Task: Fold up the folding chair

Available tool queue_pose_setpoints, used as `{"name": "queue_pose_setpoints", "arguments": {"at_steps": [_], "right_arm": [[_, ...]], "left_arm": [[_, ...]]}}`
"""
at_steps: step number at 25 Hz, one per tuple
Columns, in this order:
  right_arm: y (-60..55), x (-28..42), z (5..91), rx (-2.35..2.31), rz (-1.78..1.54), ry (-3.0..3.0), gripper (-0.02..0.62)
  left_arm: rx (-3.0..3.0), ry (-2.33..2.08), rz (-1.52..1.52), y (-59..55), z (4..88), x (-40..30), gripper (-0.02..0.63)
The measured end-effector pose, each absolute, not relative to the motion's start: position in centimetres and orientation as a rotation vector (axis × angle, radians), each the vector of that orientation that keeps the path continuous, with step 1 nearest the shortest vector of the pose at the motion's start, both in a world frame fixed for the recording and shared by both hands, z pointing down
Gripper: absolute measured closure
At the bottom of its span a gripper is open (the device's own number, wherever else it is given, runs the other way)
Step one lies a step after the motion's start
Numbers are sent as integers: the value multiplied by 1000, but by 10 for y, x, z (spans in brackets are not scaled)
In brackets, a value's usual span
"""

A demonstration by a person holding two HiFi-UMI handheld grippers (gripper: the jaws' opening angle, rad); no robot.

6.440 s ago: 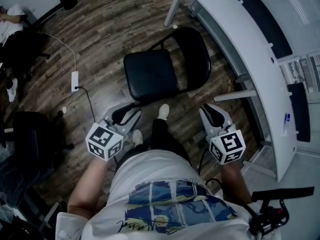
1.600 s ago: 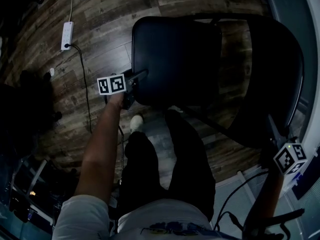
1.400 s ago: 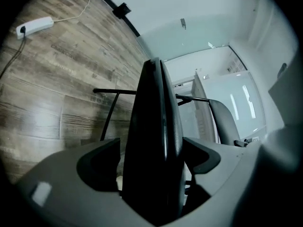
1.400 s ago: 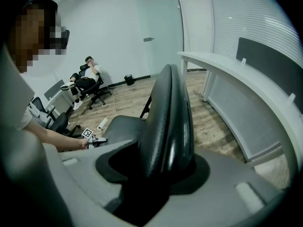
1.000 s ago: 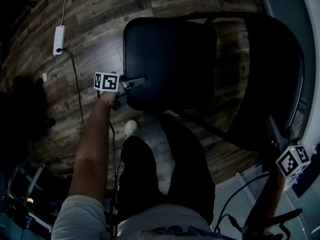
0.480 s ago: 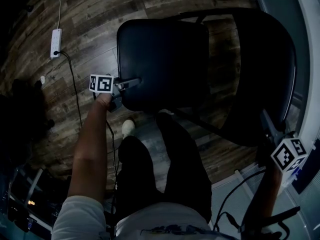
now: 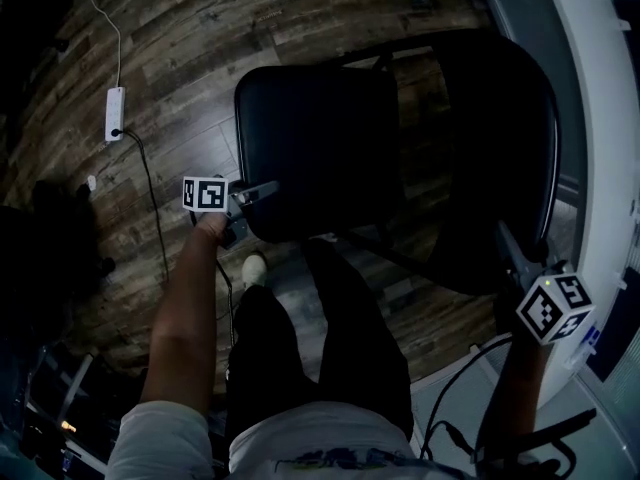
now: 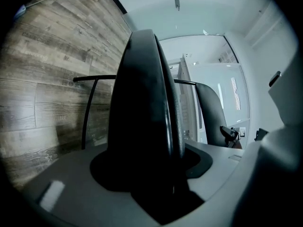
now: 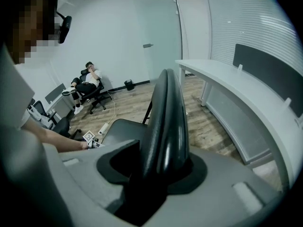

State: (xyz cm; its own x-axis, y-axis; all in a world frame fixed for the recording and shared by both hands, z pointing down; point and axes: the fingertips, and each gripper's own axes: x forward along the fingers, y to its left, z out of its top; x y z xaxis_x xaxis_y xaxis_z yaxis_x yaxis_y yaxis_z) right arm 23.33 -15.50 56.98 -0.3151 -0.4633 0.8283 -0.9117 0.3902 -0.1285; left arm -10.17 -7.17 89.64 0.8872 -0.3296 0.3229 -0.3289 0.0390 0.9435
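No readable text, brands or numbers. Only coded square patterns on cubes: left gripper [image 7: 262, 190], 9 o'clock; right gripper [image 7: 508, 246], 4 o'clock.

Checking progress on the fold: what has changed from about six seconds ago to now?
Both tongs came forward from beside the person's waist to the chair. The left tongs have just been closing on the front edge of the black padded seat, and the right tongs on the top rim of the black backrest. The seat still lies open, not yet folded.
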Motion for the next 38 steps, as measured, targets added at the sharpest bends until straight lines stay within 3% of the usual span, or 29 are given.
{"name": "queue_pose_setpoints", "arguments": {"at_steps": [28, 38], "right_arm": [[-164, 240, 491, 1204, 818, -2014, 509], [-166, 243, 479, 1205, 822, -2022, 517]], "left_arm": [[1536, -529, 5, -101, 758, 0, 463], [1524, -564, 70, -112, 731, 36, 476]]}}
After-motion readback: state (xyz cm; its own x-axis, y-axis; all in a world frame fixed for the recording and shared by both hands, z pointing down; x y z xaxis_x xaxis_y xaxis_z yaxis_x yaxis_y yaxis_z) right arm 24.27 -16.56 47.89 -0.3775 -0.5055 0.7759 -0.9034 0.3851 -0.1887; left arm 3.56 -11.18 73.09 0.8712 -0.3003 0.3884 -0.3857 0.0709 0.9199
